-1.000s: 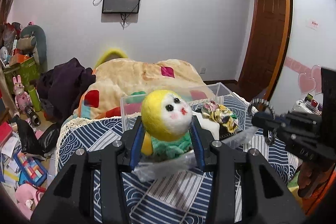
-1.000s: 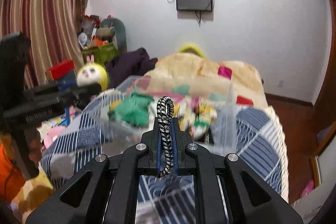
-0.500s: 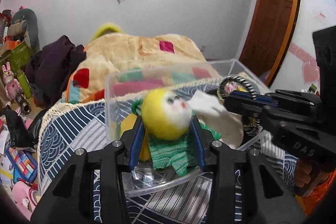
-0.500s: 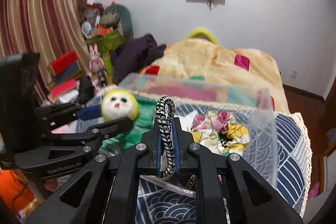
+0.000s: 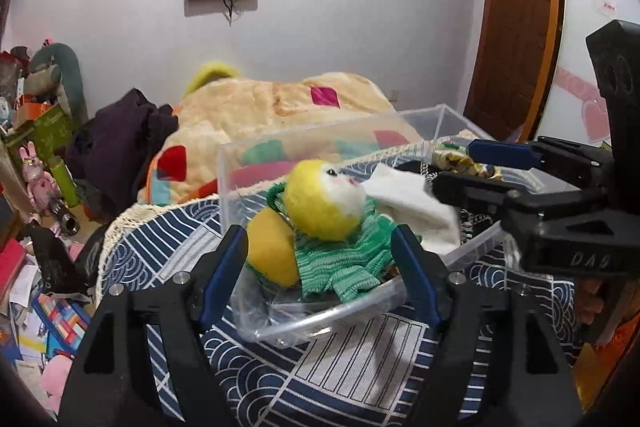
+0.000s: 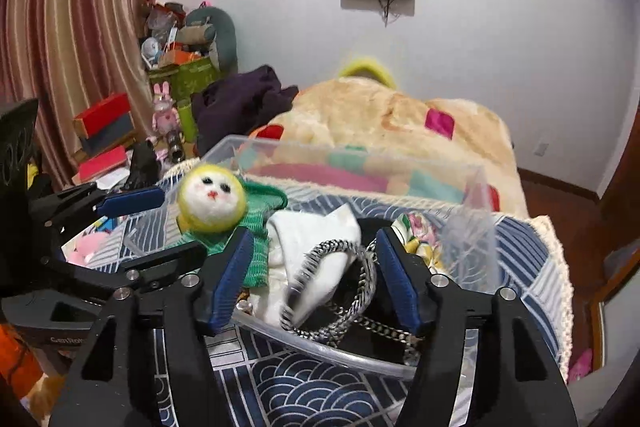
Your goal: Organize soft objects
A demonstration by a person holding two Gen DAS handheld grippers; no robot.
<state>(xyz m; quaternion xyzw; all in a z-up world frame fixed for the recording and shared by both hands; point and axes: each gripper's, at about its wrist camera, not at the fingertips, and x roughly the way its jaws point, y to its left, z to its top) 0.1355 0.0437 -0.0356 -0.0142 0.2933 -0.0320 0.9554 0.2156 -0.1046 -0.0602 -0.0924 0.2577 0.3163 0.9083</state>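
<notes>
Both hand-held grippers, left (image 5: 320, 267) and right (image 6: 312, 275), gape wide, holding nothing. Yellow-headed felt doll (image 5: 324, 203) and braided black-white cord loop (image 6: 340, 283) sit lower centre inside the clear plastic box (image 5: 320, 319). Retreat straight up, avoiding snags.

Yellow-headed doll (image 5: 320, 203) in green knit; navy wave-patterned bedspread (image 5: 340, 367); blue-padded tongs (image 5: 320, 267).

A clear plastic bin (image 5: 332, 319) is sitting on the patterned bedspread (image 5: 360, 363), with a folded blanket (image 5: 280, 107) lying behind it at twelve o'clock. Inside the bin, a doll (image 5: 324, 207) is lying at nine o'clock, a white cloth (image 6: 316, 239) is resting at the centre, a braided cord (image 6: 344, 287) is lying on the cloth toward six o'clock, and a floral fabric piece (image 6: 420, 239) is sitting at three o'clock.
</notes>
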